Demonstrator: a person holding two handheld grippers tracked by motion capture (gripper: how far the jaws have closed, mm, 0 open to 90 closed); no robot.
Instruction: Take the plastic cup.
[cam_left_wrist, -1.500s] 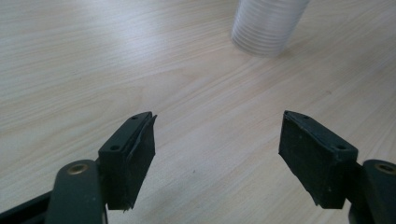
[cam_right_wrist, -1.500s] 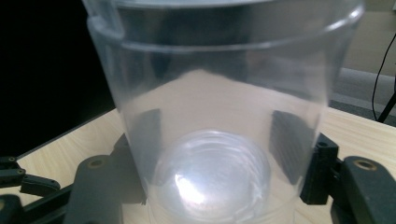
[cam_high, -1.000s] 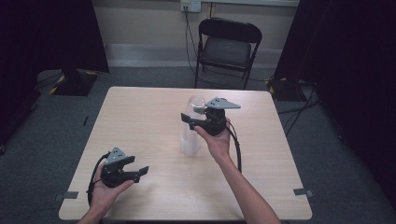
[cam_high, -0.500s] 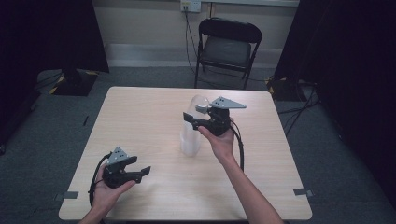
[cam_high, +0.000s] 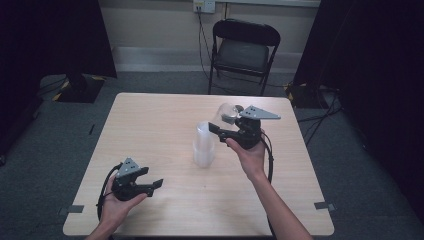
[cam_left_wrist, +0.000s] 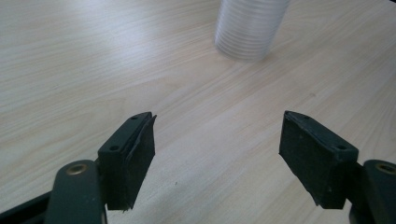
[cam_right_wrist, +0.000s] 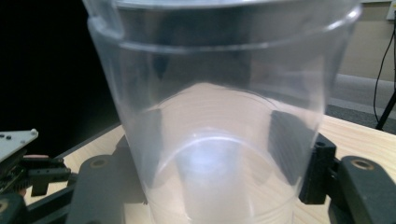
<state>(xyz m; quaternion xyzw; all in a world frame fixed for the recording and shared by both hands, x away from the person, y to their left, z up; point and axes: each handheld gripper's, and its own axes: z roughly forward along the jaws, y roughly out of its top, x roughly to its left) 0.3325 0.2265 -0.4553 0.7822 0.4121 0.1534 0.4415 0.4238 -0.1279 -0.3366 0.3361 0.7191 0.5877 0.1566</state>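
A stack of clear plastic cups (cam_high: 204, 145) stands near the middle of the wooden table (cam_high: 150, 115); its ribbed lower part (cam_left_wrist: 250, 28) lies ahead in the left gripper view. My right gripper (cam_high: 222, 122) hovers just right of the stack, shut on a single clear cup (cam_high: 227, 112). That cup (cam_right_wrist: 219, 116) sits upright between the two black jaws of the right gripper (cam_right_wrist: 219, 182), pads against its sides. My left gripper (cam_high: 152, 177) rests low at the table's front left, open (cam_left_wrist: 217, 154), with only bare wood between its pads.
A black folding chair (cam_high: 245, 50) stands behind the table's far edge. Dark curtains hang on both sides, and cables lie on the floor at the right (cam_high: 320, 95). The left gripper's body (cam_right_wrist: 18, 168) appears at the lower left of the right gripper view.
My right gripper has carried the single cup to the right and slightly up, away from the stack. The left hand has stayed where it was.
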